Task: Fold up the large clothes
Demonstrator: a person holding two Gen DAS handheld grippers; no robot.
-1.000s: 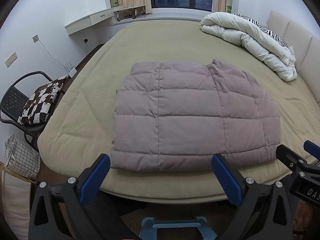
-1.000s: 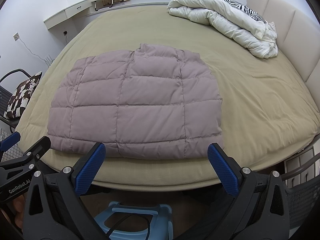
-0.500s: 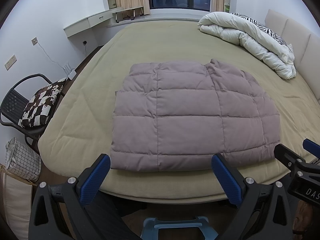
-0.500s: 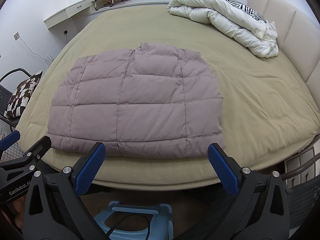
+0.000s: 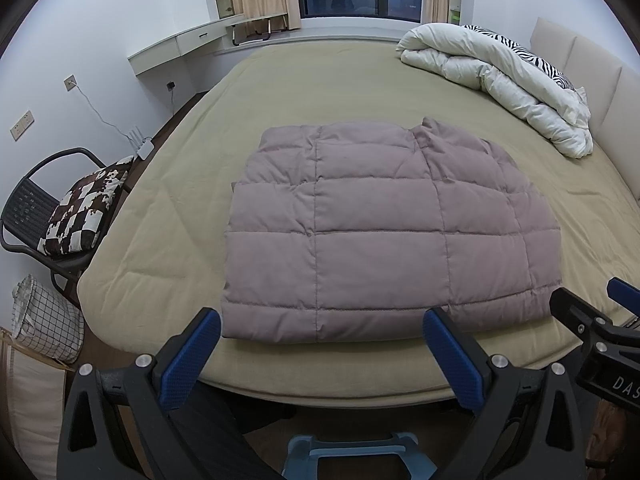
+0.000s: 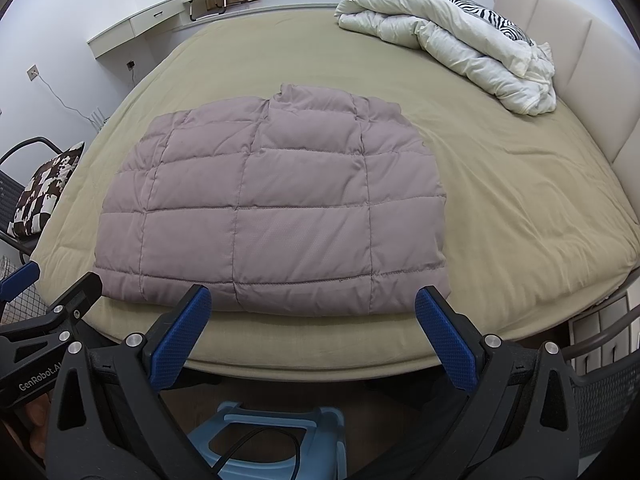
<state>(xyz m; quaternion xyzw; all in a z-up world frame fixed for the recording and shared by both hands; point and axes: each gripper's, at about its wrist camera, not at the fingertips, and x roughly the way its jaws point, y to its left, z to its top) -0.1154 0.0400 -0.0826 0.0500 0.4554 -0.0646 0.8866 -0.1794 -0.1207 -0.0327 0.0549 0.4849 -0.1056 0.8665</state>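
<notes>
Jacket: a mauve quilted puffer jacket (image 5: 384, 232) (image 6: 272, 208), folded into a broad rectangle with stitched square panels, lies flat on the bed near its front edge; a small collar bump rises at the jacket's far edge.
Bed: covered by a smooth olive-tan bedspread (image 5: 320, 80) with faint creases.
Duvet: a bunched white duvet (image 5: 500, 76), puffy, with a zebra-striped side, beyond the jacket by the padded headboard (image 6: 560, 52).
Left gripper: left gripper (image 5: 320, 334), black frame and ribbed blue pads, jaws spread wide, empty, just short of the jacket's near hem.
Right gripper: right gripper (image 6: 314, 308), same build, also wide apart and holding nothing, just short of the jacket's near hem.
Chair: black mesh chair (image 5: 32, 208) with a brown-and-white patchwork cushion, well left of the jacket.
</notes>
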